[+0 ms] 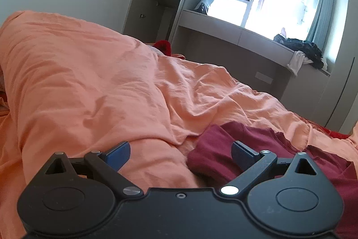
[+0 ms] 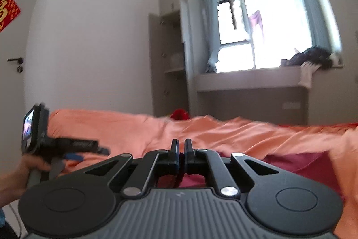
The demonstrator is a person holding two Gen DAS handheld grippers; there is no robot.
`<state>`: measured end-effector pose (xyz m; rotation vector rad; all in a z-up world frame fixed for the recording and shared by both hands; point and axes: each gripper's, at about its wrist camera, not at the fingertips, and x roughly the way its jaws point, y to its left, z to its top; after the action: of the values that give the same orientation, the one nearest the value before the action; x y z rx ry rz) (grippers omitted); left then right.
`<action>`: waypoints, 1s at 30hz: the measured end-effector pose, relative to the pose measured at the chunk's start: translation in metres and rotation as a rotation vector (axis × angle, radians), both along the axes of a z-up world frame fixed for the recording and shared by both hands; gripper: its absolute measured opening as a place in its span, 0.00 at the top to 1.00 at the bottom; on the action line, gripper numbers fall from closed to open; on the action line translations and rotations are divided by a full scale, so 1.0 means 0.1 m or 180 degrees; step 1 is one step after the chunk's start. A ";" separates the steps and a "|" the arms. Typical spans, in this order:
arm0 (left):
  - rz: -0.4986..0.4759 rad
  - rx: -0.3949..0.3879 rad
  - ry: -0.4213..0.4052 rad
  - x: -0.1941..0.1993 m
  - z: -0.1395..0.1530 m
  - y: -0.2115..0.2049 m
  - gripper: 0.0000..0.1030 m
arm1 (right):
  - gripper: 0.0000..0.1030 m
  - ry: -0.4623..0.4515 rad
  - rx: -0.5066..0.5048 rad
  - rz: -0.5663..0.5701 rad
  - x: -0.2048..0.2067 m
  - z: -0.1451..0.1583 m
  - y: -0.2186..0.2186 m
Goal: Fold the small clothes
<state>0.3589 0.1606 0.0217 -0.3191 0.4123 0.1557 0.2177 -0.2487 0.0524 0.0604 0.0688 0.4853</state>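
Note:
A dark red small garment (image 1: 264, 149) lies rumpled on the orange bedspread (image 1: 89, 82). My left gripper (image 1: 181, 155) is open and empty, low over the bed, its right finger over the garment's left edge. In the right wrist view my right gripper (image 2: 181, 149) has its jaws nearly together; red cloth (image 2: 192, 180) shows just under them, but whether it is pinched is hidden. The garment (image 2: 297, 162) spreads to the right below that gripper. The left gripper (image 2: 89, 149) shows at the left, held by a hand.
The orange bedspread bulges into a tall heap (image 1: 56, 48) at the left. A window ledge (image 1: 246, 35) with dark clothes (image 1: 302, 48) lies beyond the bed. An open wardrobe (image 2: 170, 64) stands by the window. A bright red item (image 2: 179, 114) sits at the bed's far edge.

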 end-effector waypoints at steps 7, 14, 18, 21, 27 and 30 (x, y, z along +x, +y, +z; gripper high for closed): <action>-0.0018 -0.0094 0.0111 0.07 -0.06 0.03 0.06 | 0.95 0.0454 0.0027 -0.0249 0.10 -0.27 -0.31; -0.0179 0.0029 0.0110 0.25 -0.09 -0.16 0.06 | 0.38 0.0689 0.0210 -0.0427 0.07 -0.54 -0.44; -0.0342 0.0287 0.0189 0.56 -0.18 -0.35 0.10 | 0.21 0.0718 0.0172 -0.0374 0.01 -0.61 -0.42; -0.0440 0.0494 0.0343 0.72 -0.24 -0.48 0.11 | 0.11 0.0660 -0.0087 -0.0535 -0.02 -0.72 -0.29; -0.0323 0.0747 0.0707 0.78 -0.34 -0.50 0.14 | 0.01 0.0585 -0.0191 -0.0739 -0.08 -0.99 -0.23; -0.0365 0.1071 0.0778 0.74 -0.37 -0.55 0.13 | 0.01 0.0493 -0.0192 -0.0781 -0.10 -1.05 -0.20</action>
<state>0.4325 0.1056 -0.0158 0.0565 0.6349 0.1494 0.2080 -0.2690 -0.0522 0.0465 0.2250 0.2326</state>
